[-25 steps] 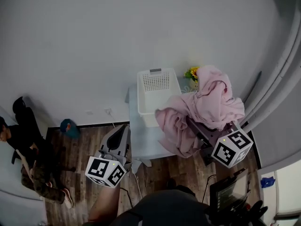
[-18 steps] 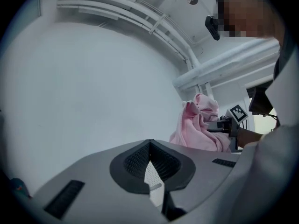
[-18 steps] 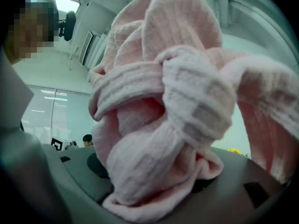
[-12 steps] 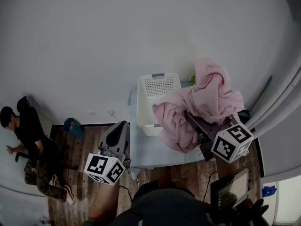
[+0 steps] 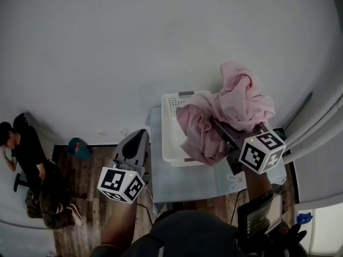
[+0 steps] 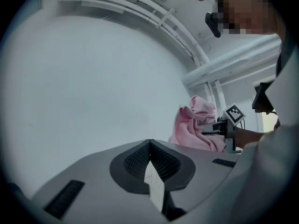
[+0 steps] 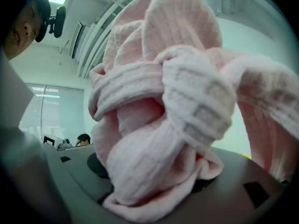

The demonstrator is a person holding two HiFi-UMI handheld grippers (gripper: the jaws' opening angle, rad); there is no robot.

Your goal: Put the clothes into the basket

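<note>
Head view: fingers of the right gripper [image 5: 224, 135] clamp a pink garment [image 5: 236, 103] above the white basket [image 5: 170, 138] on the bench [image 5: 187, 178]; the left gripper [image 5: 138, 138] has its fingers closed, empty.

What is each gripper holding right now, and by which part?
The right gripper clamps a pink garment by a bunched fold; the rest drapes over it. The left gripper is shut, empty.

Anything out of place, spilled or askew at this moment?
Nothing stands out. The right claw grips a bunched pink garment, which hangs partly over the white basket on the table.
</note>
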